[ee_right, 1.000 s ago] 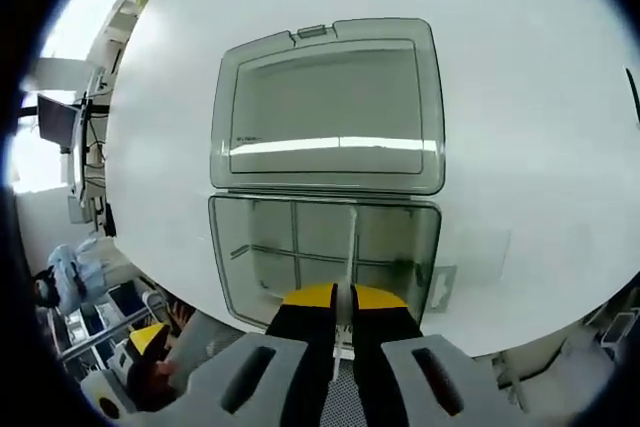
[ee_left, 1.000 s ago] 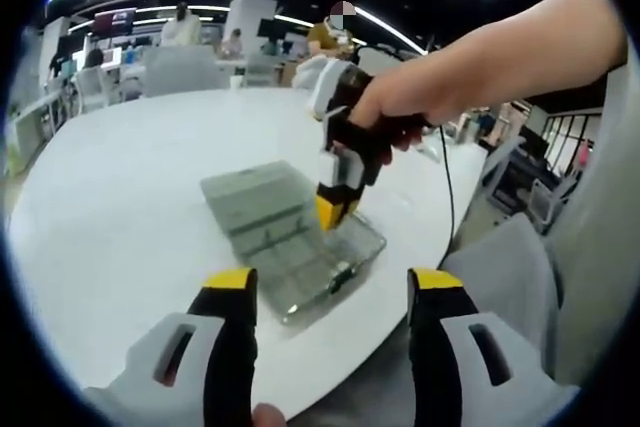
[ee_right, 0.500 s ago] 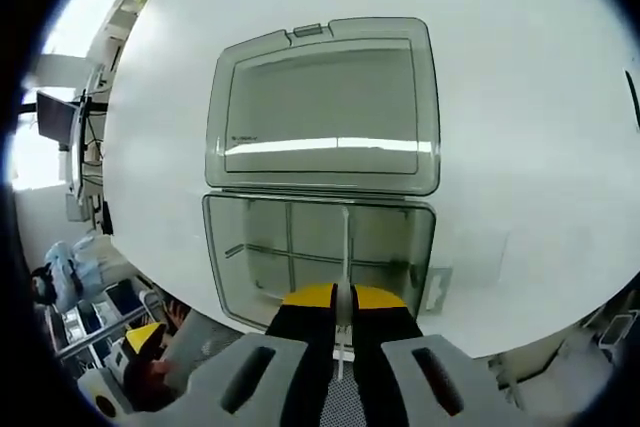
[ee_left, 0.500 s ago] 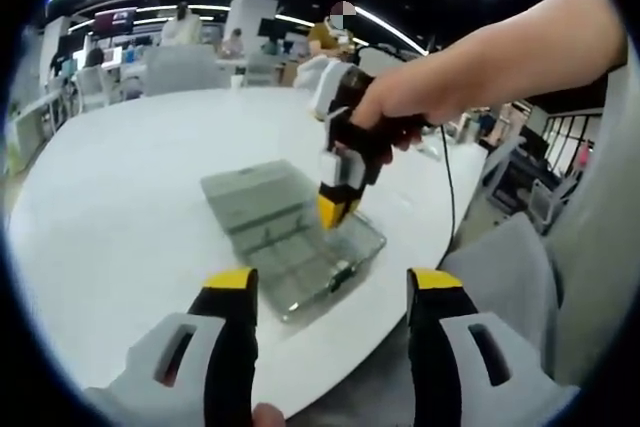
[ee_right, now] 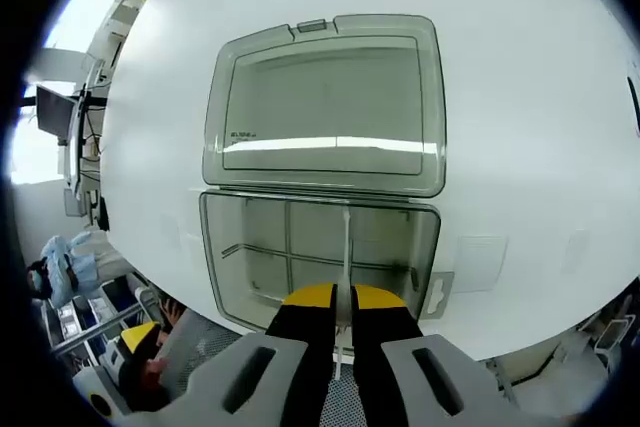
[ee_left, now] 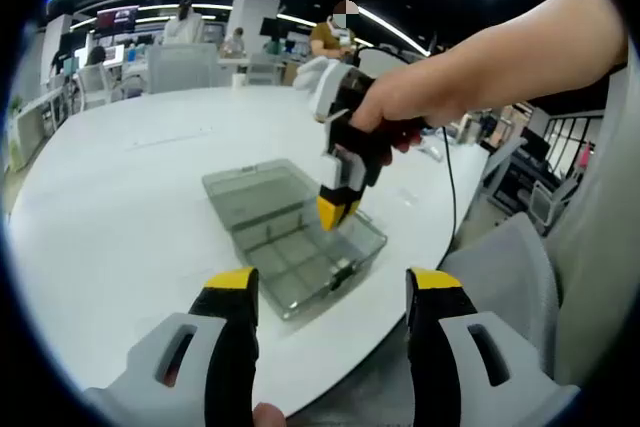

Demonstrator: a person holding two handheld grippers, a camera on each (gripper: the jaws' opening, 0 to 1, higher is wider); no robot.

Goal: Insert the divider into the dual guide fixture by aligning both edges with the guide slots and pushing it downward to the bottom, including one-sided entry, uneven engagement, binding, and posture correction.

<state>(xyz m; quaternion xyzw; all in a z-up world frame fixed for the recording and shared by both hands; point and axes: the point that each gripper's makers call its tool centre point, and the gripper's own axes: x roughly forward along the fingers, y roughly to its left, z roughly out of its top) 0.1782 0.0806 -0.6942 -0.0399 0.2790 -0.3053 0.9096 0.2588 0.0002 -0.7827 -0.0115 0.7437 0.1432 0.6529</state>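
A clear plastic compartment box (ee_right: 320,257) lies on the white table with its lid (ee_right: 325,102) folded flat open beyond it. My right gripper (ee_right: 342,297) hangs straight above the box, shut on a thin clear divider (ee_right: 346,247) that runs edge-on down into the box's right half. In the left gripper view the same box (ee_left: 300,242) sits near the table edge, and the right gripper (ee_left: 335,209), held by a person's hand (ee_left: 400,107), hovers over its far side. My left gripper (ee_left: 330,292) stands open, short of the box, holding nothing.
The round white table (ee_left: 130,177) stretches wide beyond the box. A cable (ee_left: 447,177) trails off the table's right side. Chairs (ee_left: 180,67) and people stand far behind. A grey-clothed knee (ee_left: 500,277) is at the right.
The right gripper with the divider has risen slightly over the box, which looks a little smaller and more centred. The left gripper has stayed open and still.
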